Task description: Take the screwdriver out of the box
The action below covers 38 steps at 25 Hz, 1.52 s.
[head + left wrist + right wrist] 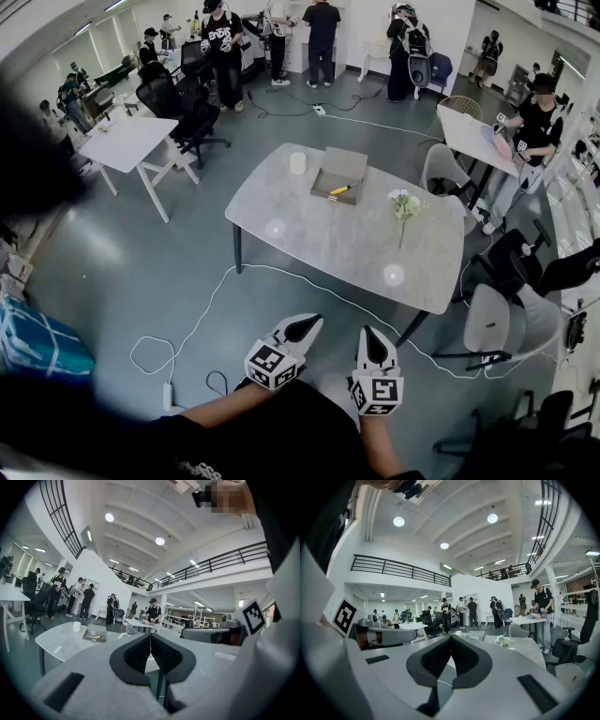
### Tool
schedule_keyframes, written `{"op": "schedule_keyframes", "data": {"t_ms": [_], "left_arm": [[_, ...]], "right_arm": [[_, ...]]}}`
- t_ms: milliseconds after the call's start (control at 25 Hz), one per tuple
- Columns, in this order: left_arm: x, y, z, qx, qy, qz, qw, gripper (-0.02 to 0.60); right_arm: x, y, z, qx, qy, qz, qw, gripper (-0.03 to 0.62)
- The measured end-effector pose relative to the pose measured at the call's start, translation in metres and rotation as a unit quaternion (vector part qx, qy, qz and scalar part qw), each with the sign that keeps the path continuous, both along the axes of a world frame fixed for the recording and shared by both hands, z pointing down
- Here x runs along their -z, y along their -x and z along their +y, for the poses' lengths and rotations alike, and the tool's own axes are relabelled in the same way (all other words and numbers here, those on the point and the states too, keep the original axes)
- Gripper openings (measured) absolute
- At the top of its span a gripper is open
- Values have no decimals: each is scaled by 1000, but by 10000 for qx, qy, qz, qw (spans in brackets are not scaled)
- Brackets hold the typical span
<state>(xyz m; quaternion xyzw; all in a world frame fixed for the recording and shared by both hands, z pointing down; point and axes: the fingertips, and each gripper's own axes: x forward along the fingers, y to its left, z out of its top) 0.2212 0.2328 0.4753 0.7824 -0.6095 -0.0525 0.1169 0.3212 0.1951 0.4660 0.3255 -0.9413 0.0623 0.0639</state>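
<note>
Screwdriver (341, 189) lies in the open box (337, 167) at upper centre, on the table's (319, 234) far side. At bottom centre, left gripper (302, 328) and right gripper (374, 345) are pinched together, empty, short of the table's near edge, with floor (112, 253) around them.

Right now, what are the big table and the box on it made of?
The table looks like pale stone or a marble-look laminate: grey veining, glossy lamp reflections. The box seems to be matte cardboard: flat brown, no shine.
</note>
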Motion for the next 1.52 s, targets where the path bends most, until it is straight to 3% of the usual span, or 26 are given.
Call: {"op": "schedule_keyframes", "data": {"t_ms": [360,680,920,1200,1520], "left_arm": [[6,35,-36,163,-203,-61,9996,17],[-16,95,-78,235,15,31,9997,17],[-19,160,-138,151,123,162,9997,17],[-14,250,-224,-195,166,65,9997,17],[-9,350,-275,-449,111,224,9987,17]], "right_arm": [[-13,33,-26,130,133,135,9997,12],[-26,80,-75,26,352,69,9994,12],[-18,143,-131,72,296,188,9994,12],[-42,228,-182,-10,813,491,9955,12],[-33,326,-257,-361,669,563,9955,12]]}}
